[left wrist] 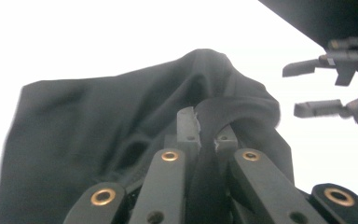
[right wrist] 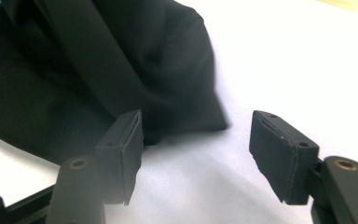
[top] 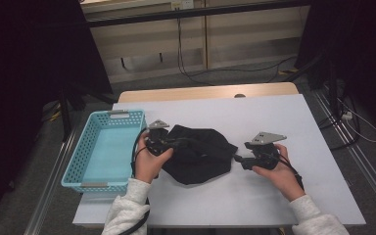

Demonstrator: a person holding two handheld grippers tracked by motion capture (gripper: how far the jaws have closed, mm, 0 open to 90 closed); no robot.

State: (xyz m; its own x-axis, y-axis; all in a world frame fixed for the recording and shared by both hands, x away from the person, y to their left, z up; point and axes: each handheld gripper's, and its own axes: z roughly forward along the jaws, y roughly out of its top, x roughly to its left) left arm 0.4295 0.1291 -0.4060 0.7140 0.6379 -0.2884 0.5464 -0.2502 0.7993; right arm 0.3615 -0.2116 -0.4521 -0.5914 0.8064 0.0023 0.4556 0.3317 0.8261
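Left gripper view has the left gripper (left wrist: 205, 133) pinched tight on a fold of the crumpled black fabric cloth (left wrist: 121, 135). Right gripper (right wrist: 196, 154) stands with jaws apart, the cloth's corner just ahead of them, untouched, on the white tabletop (right wrist: 284, 70).

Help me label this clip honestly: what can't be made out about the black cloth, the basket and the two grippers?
- Black fabric cloth: what garment it is; crumpled, folds dark in the high view.
- Left gripper: how much fabric sits in its closed jaws; the cloth's fold covers the tips.
- Right gripper: jaws open beside the cloth's corner; contact unclear, near edge blurred.
- Light blue perforated plastic basket: its near inside wall, hidden by the rim.
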